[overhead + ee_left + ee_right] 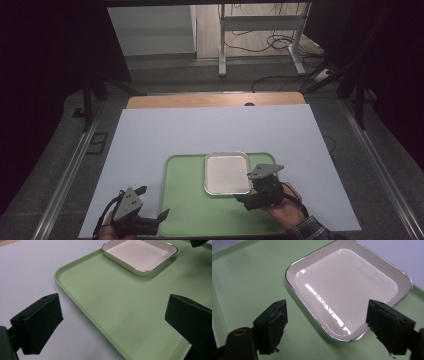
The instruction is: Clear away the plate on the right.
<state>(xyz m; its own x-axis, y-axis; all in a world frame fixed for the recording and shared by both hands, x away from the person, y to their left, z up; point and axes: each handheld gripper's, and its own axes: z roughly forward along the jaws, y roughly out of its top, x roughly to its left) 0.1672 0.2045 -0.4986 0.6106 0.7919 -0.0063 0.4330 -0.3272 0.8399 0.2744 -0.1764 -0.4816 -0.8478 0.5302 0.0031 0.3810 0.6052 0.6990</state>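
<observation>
on green tray (190, 205), shallow white silver-rimmed dish (227, 173).

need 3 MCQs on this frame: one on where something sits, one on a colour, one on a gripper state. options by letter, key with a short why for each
1. Where is the white dish?
A. on the bare tabletop
B. on the tray, toward its far side
C. held in the air

2. What colour is the tray?
A. green
B. red
C. black

3. How is the right gripper set?
A. shut on the dish
B. shut on nothing
C. open, near the dish's corner

Key: 1 B, the high view shows the dish resting inside the tray's far rim. 2 A, the tray is pale green in each view. 3 C, the right gripper view shows the fingers wide apart, with nothing between them.
</observation>
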